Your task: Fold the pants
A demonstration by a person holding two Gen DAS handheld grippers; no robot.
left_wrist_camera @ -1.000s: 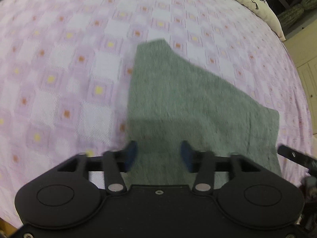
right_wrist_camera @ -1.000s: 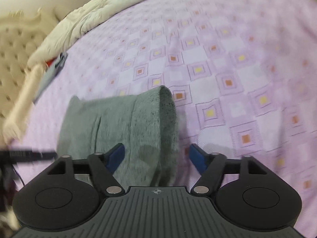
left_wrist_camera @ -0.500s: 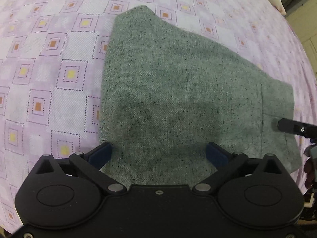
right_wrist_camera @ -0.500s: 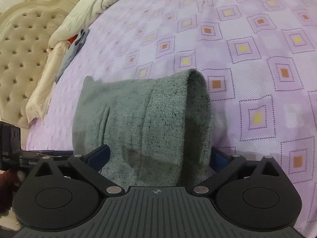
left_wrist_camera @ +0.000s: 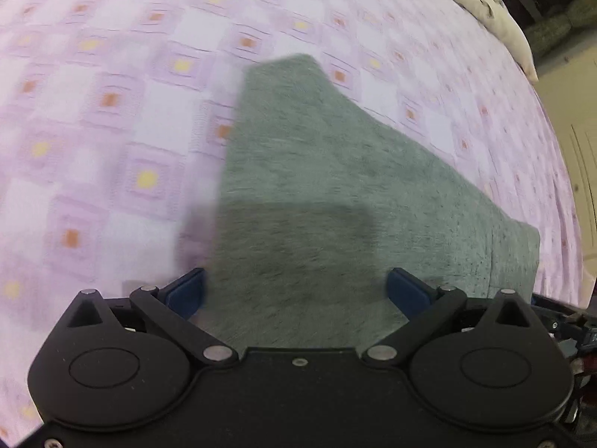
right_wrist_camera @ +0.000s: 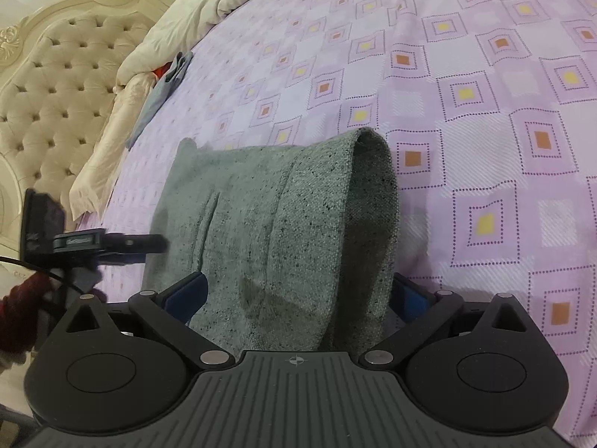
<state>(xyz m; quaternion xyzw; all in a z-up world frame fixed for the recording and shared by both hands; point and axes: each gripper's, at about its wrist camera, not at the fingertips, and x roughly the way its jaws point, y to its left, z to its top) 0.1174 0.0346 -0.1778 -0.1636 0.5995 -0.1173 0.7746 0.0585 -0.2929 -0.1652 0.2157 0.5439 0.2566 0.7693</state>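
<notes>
The folded grey-green pants (left_wrist_camera: 335, 194) lie flat on the purple checked bedspread (left_wrist_camera: 112, 119). My left gripper (left_wrist_camera: 296, 291) hovers over their near edge with its blue pads spread wide, cloth showing between them but not pinched. In the right wrist view the pants (right_wrist_camera: 268, 216) show a rounded fold along their right side. My right gripper (right_wrist_camera: 298, 295) stands open astride that near end, pads clear of the fabric. The left gripper (right_wrist_camera: 112, 242) appears at the left edge of that view, held by a hand in a red sleeve (right_wrist_camera: 22, 295).
A cream tufted headboard (right_wrist_camera: 48, 104) and a crumpled cream duvet (right_wrist_camera: 194, 7) lie at the bed's far left. A small blue-grey garment (right_wrist_camera: 164, 89) rests near the duvet. A cream pillow (left_wrist_camera: 496, 11) sits at the far right corner, with pale furniture (left_wrist_camera: 574, 149) beyond the bed edge.
Both grippers went from partly closed to fully spread. Both have sunk closer to the pants, and the right one has tipped so the headboard comes into view.
</notes>
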